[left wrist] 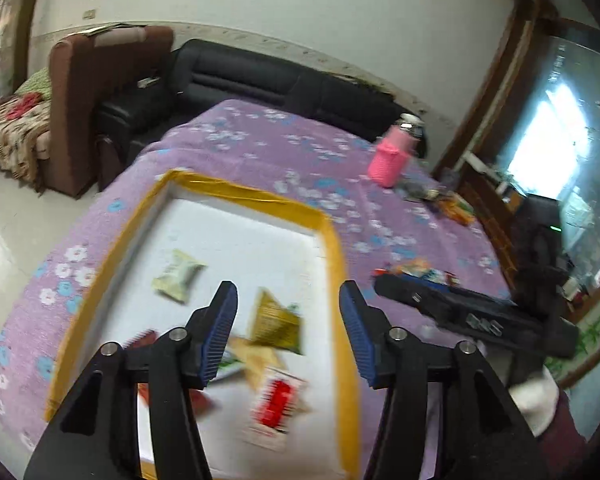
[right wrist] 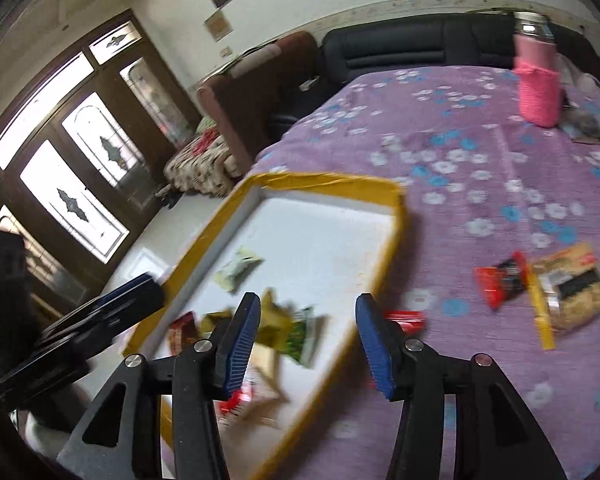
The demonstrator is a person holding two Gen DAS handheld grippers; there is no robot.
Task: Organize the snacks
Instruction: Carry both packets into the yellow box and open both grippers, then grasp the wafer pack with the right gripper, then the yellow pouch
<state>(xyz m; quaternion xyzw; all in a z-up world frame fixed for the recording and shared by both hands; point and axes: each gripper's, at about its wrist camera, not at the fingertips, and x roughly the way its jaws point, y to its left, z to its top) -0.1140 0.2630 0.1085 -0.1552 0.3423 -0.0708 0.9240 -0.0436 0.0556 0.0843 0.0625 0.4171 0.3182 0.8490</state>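
A white tray with a yellow taped rim [left wrist: 332, 240] [right wrist: 396, 224] lies on the purple flowered tablecloth. Several snack packets lie in it: a pale green one [left wrist: 177, 276] [right wrist: 237, 268], a gold-green one [left wrist: 273, 322] [right wrist: 275, 320], a red-and-white one [left wrist: 275, 404]. My left gripper [left wrist: 287, 304] is open and empty above the tray's near part. My right gripper [right wrist: 308, 316] is open and empty over the tray's right rim. Outside the tray on the cloth lie a red packet [right wrist: 500, 280] and a clear yellow-edged noodle packet [right wrist: 572, 288].
A pink-sleeved bottle [left wrist: 392, 156] [right wrist: 538, 88] stands at the table's far side, with more packets [left wrist: 448, 200] beside it. A black sofa [left wrist: 259, 76] and a brown armchair [left wrist: 87, 92] stand behind the table. The other gripper shows at each view's edge [left wrist: 480, 316] [right wrist: 79, 328].
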